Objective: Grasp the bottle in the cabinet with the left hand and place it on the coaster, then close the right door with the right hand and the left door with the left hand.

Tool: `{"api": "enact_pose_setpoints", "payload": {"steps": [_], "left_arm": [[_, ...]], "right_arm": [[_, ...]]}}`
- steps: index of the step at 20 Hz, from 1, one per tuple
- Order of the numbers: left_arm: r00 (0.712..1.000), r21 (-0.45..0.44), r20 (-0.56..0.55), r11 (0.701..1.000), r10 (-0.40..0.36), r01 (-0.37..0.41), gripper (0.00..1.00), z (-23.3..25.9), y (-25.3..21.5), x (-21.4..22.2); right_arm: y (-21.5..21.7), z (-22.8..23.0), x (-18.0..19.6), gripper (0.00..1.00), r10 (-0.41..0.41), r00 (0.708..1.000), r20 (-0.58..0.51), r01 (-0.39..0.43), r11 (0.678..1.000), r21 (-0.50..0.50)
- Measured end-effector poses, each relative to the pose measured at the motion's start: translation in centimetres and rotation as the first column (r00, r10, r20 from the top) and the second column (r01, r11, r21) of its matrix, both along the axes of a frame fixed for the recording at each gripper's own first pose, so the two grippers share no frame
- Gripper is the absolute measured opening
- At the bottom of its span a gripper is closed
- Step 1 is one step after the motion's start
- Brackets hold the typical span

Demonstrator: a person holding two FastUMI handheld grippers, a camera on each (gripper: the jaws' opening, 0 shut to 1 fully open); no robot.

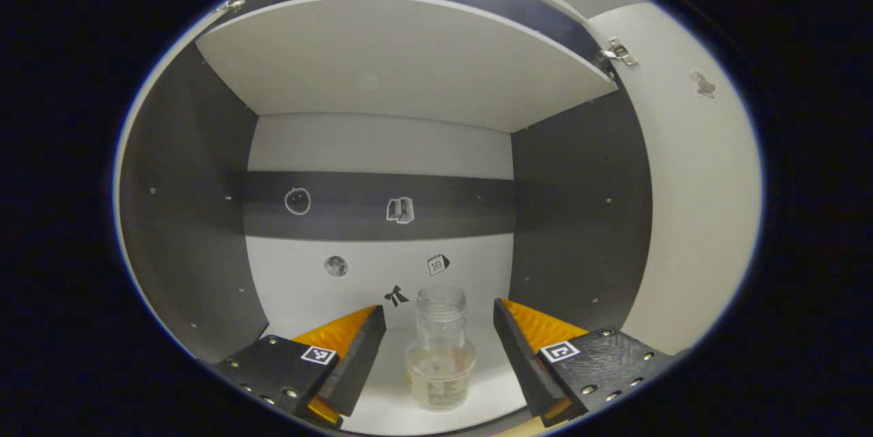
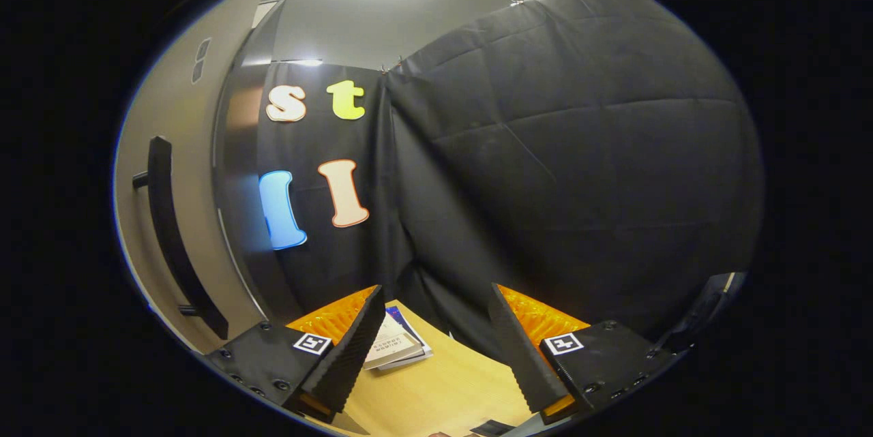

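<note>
Straight ahead of the left gripper (image 1: pixel 440 348), between its two fingers and a little beyond the tips: the bottle (image 1: pixel 440 350), a small clear jar standing upright on the white floor of the cabinet (image 1: pixel 184 219), near the front edge. Long axis of the bottle vertical, so crossing the line of the fingers at a right angle; mouth up, no cap to be seen, some pale liquid or residue in the lower half. Fingers of the left gripper wide apart, one on each side of the bottle, touching nothing; free space on both sides. Clearly the nearer one to the bottle, as the task asks. Probably next: a short push forward until the body of the bottle sits between the pads, then closing; risk of knocking the light jar backward if one tip arrives first. Above the bottle, the shelf (image 1: pixel 402 62); to the right of the gripper, the open right door (image 1: pixel 689 205) with its hinge (image 1: pixel 617 52) at the top. On the back wall, small stickers (image 1: pixel 400 210): an apple outline, books, a moon, a calendar leaf, a bow. On the calendar sticker a number, too small to be sure. A label on the lower part of the bottle, its text not readable. The right gripper (image 2: pixel 433 348) also with fingers apart and holding nothing, pointing away from the cabinet toward the black cloth; below it a wooden table (image 2: pixel 443 389) with a booklet (image 2: pixel 395 348), its print too small to read; far to its left a door with a long dark handle (image 2: pixel 174 232).
</note>
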State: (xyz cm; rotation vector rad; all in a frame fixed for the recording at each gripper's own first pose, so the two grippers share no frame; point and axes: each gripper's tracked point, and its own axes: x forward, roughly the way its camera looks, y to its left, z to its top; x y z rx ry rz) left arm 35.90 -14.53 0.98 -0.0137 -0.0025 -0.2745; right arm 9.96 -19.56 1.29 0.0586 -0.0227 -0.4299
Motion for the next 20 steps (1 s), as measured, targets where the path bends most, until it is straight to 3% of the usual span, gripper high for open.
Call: {"api": "enact_pose_setpoints", "payload": {"steps": [4, 7, 8, 9, 12, 18, 20], "left_arm": [[1.0, -0.034, -0.023, 0.999, -0.01, 0.009, 0.92, -0.6, -0.5, 1.4], [0.999, -0.005, -0.029, 1.0, -0.017, 0.017, 0.47, -0.9, -0.8, 1.8], [1.0, 0.012, -0.023, 1.0, -0.012, 0.012, 0.47, -0.9, -0.7, 2.0], [1.0, 0.016, -0.022, 1.0, -0.012, 0.012, 0.41, -0.7, -0.9, 1.8], [0.999, -0.005, -0.03, 0.999, -0.035, 0.035, 0.36, -0.4, -1.2, 1.1], [0.998, 0.002, 0.006, 0.998, -0.07, 0.07, 0.38, 2.2, -0.7, -2.3], [0.993, 0.005, 0.0, 0.993, -0.116, 0.116, 0.39, 2.5, -1.1, -4.1]], "right_arm": [[-1.2, -0.1, 0.5, 0.96, -0.028, 1.0, 0.0, 0.028, 1.0, 0.003], [-1.2, -0.4, 1.1, 0.97, -0.026, 1.0, -0.004, 0.026, 1.0, 0.0], [-1.1, -0.3, 1.2, 0.96, -0.022, 1.0, -0.006, 0.022, 1.0, -0.002], [-1.1, -0.4, 1.6, 0.96, -0.018, 1.0, -0.007, 0.018, 1.0, -0.004], [-0.9, -0.5, 2.1, 0.96, -0.001, 1.0, -0.012, 0.001, 1.0, -0.007], [-0.1, -0.3, 2.8, 0.96, 0.038, 0.999, -0.008, -0.038, 0.999, -0.01], [0.2, -0.3, 2.7, 0.96, 0.05, 0.999, -0.006, -0.05, 0.999, -0.014]]}}
